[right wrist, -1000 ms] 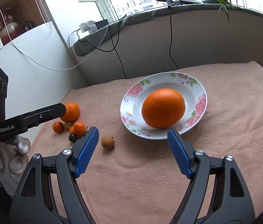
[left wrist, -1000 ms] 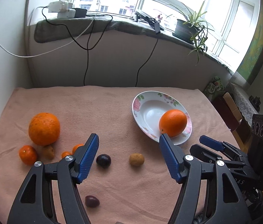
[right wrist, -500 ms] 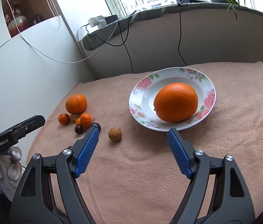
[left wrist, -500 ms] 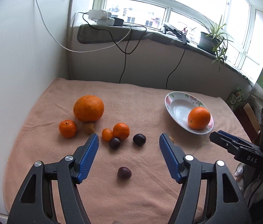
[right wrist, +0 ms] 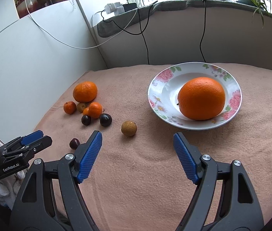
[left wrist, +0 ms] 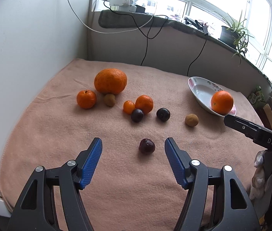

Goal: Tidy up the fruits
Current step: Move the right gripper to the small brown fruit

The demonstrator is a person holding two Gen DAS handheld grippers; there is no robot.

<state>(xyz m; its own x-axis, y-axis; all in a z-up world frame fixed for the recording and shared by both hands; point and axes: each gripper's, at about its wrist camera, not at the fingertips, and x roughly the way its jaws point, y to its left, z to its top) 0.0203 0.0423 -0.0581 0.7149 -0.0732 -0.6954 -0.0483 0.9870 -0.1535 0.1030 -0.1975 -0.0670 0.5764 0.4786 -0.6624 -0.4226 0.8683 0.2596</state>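
Here the left tongs [left wrist: 133, 144] stand spread with nothing between the blue pads, low in the left wrist view, and a dark red fruit [left wrist: 146, 146] lies on the pink cloth [left wrist: 58, 134] just ahead of the gap, untouched. Above it in that frame sit two dark plums [left wrist: 137, 115] [left wrist: 163, 114], a tan round fruit [left wrist: 191, 120] to their right, and two small mandarins [left wrist: 144, 104] [left wrist: 129, 107] touching each other. Farther up left are a big orange [left wrist: 110, 81], a mandarin [left wrist: 86, 99] and another tan fruit [left wrist: 109, 100] tucked against the big orange.

The right tongs [right wrist: 137, 140] are likewise spread and empty, at the bottom of the right wrist view. Above them, right of centre, a flowered plate [right wrist: 161, 82] holds one orange [right wrist: 201, 98]. At the right edge of the left wrist view, one black finger of the right tongs reaches toward the plate's near rim. The cloth covers the counter below a window sill with cables and a potted plant [left wrist: 230, 32].
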